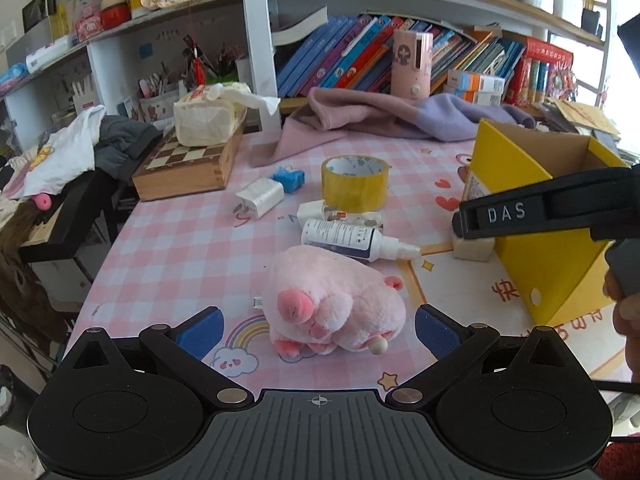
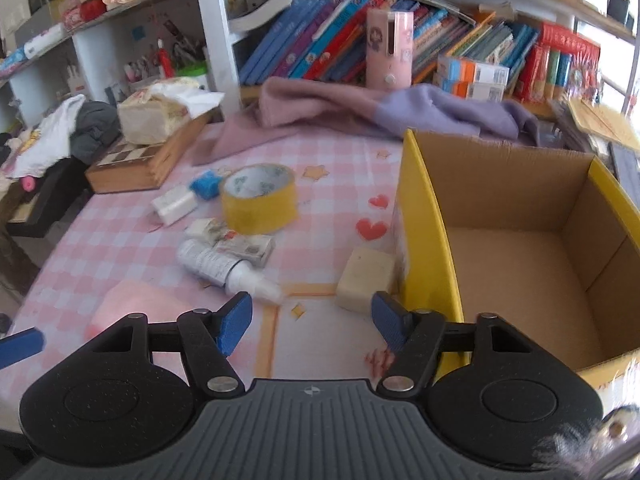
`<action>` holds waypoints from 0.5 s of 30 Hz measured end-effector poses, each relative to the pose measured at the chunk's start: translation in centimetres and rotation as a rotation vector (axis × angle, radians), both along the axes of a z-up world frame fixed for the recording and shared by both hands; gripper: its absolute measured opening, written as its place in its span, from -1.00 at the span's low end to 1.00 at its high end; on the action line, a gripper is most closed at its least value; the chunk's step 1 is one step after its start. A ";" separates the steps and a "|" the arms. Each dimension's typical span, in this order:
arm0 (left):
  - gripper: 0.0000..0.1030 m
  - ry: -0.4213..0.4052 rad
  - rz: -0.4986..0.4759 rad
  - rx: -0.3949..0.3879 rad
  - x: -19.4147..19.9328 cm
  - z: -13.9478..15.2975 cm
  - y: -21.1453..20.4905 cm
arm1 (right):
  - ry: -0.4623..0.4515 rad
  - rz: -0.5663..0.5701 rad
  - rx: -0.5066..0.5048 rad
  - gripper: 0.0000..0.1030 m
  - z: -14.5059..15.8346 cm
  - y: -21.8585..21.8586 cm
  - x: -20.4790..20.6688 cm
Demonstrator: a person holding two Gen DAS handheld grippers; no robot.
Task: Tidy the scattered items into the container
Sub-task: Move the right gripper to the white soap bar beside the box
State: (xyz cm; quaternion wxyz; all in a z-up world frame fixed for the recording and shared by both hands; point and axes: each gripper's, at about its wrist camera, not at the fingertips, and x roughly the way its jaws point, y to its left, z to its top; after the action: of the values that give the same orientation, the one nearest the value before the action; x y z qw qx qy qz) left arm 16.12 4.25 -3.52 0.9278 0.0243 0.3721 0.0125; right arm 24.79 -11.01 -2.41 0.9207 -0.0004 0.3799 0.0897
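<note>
Both tools parted and empty over the clutter.
Left gripper (image 1: 318, 330) squarely behind pink plush pig (image 1: 334, 304); right gripper (image 2: 312, 320) just short of cream block (image 2: 364, 278) beside yellow box (image 2: 430, 240).

Two close wrist views angle down across the pink checked surface (image 1: 168, 272) toward bookshelves (image 2: 360, 40); both share the tape roll (image 1: 355, 184) and yellow box (image 2: 432, 248).

A white shelf unit (image 1: 256, 40) fills the top of both views, its compartments packed with leaning books (image 1: 352, 52) and pen pots. The table (image 1: 168, 264) below wears a pink checked cover. Daylight glares in at the far right edge; clothes (image 1: 72, 148) pile at left.
</note>
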 end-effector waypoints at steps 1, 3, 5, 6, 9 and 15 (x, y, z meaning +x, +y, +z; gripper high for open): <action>0.99 0.004 0.004 -0.001 0.3 -0.1 0.0 | -0.007 -0.006 -0.005 0.20 -0.1 0.1 0.4; 0.99 0.011 0.009 -0.002 0.8 -0.2 0.0 | -0.021 -0.027 -0.042 0.20 -0.2 0.3 1.0; 0.99 0.016 0.012 -0.002 1.3 -0.3 0.0 | -0.039 -0.040 -0.079 0.12 -0.3 0.1 1.5; 0.99 0.016 0.011 -0.004 1.5 -0.3 0.0 | -0.040 -0.048 -0.083 0.12 -0.3 -0.2 1.7; 0.99 0.018 0.006 -0.011 2.2 -0.5 -0.3 | -0.035 -0.090 -0.110 0.12 -0.4 -1.1 2.7; 1.00 0.029 -0.006 0.001 3.7 -1.1 -0.9 | -0.045 -0.015 -0.068 0.32 0.2 -0.9 3.3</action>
State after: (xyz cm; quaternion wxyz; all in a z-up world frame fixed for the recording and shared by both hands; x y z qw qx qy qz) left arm 19.86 3.37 -4.58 0.9222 0.0261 0.3857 0.0096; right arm 28.10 -11.87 -2.20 0.9291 -0.0310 0.3618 0.0697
